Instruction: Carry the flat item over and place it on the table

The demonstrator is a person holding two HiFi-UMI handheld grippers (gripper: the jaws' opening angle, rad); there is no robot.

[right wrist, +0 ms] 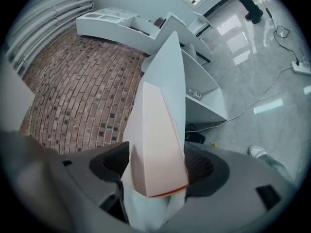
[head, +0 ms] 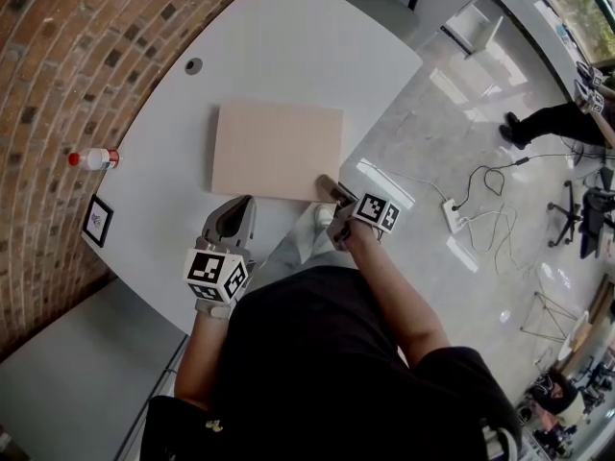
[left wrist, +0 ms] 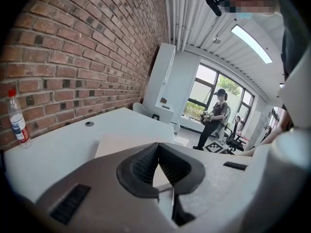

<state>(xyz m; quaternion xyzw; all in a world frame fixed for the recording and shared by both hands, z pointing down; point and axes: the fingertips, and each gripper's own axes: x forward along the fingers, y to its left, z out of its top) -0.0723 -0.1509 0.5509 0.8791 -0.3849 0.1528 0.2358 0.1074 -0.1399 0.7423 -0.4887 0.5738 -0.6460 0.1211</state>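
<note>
A flat beige board [head: 277, 150] lies on the white table [head: 279, 46], close to its near edge. My right gripper [head: 329, 188] is at the board's near right corner. In the right gripper view, that corner of the board [right wrist: 158, 140] and the table's edge [right wrist: 170, 72] lie between the jaws of the right gripper [right wrist: 158, 166]; the jaws stand wide and the pads do not clamp it. My left gripper [head: 238, 209] hovers at the table's front edge, left of the board and apart from it. The left gripper [left wrist: 158, 147] is shut and empty, with the board [left wrist: 121, 142] beyond its tips.
A plastic bottle [head: 94, 158] with a red cap and a small framed picture [head: 97, 221] stand by the brick wall [head: 58, 75] at the table's left. A cable hole [head: 194, 65] is further back. A power strip and cables [head: 452, 214] lie on the floor. A person [left wrist: 214, 115] stands by the windows.
</note>
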